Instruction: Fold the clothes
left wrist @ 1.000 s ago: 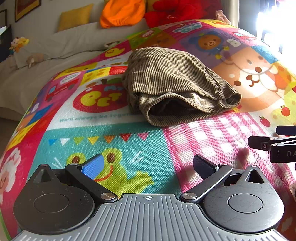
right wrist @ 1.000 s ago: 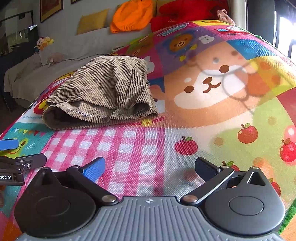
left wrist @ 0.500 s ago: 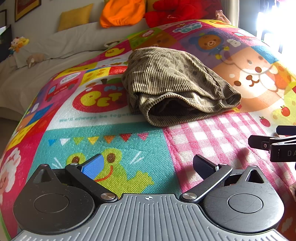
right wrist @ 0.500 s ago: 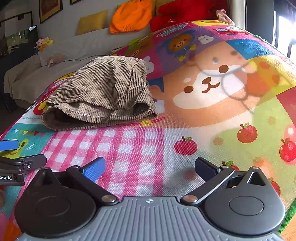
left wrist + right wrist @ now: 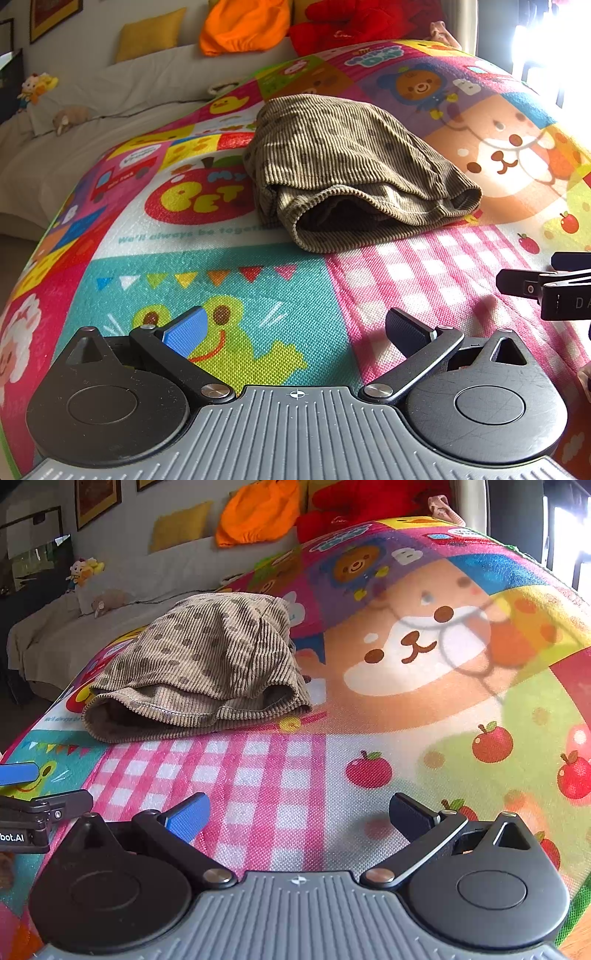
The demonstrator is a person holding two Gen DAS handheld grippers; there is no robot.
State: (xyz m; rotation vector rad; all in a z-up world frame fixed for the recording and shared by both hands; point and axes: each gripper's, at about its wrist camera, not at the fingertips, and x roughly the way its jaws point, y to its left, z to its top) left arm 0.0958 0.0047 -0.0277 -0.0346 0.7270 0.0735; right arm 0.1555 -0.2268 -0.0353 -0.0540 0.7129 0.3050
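A brown dotted corduroy garment point(image 5: 354, 170) lies folded in a bundle on the colourful play mat point(image 5: 207, 266), its open hem facing me. It also shows in the right wrist view point(image 5: 207, 664). My left gripper point(image 5: 295, 330) is open and empty, low over the mat in front of the garment, apart from it. My right gripper point(image 5: 299, 812) is open and empty, over the pink checked patch, to the right of the left one. Each gripper shows at the edge of the other's view.
A grey sofa point(image 5: 110, 110) stands behind the mat with a yellow cushion point(image 5: 147, 35), an orange cloth point(image 5: 243, 26) and a red plush toy point(image 5: 354, 22). Small stuffed toys point(image 5: 37, 85) sit at its left. Bright window light falls from the right.
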